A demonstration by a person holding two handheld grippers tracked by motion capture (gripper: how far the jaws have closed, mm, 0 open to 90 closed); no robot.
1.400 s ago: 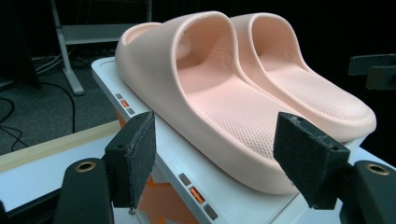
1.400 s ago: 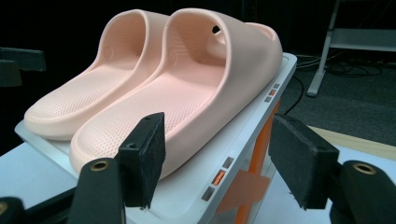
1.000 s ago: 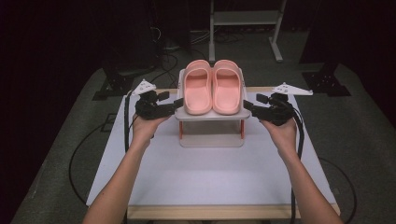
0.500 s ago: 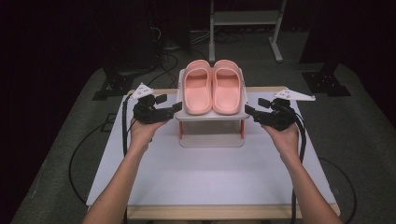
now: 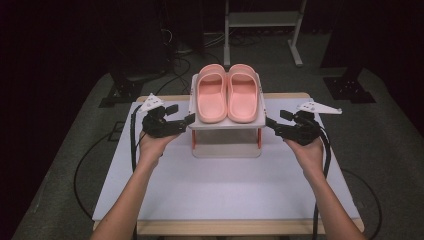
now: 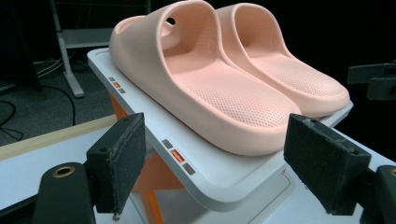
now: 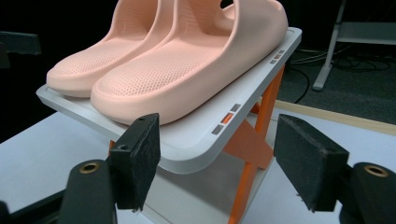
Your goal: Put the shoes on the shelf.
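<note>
A white counter runs from the near edge toward the dark far side of the room, and at its far middle stands a small shoe rack with a white top shelf on orange legs and a white base. On that shelf a pair of pink slippers lies side by side, touching each other, toes pointing to the far side and heels toward the near rim. The person's forearms come in from the near edge, one on each side of the rack. The left gripper sits just left of the shelf's near left corner; its jaws have just been opening and stand wide, and in the left gripper view the shelf corner lies between the pads without either pad pressing on it. The right gripper mirrors it at the near right corner; its jaws have likewise just been opening and stand wide, the right gripper view showing the corner between the pads, untouched. Black cables trail back from both grippers across the counter
</note>
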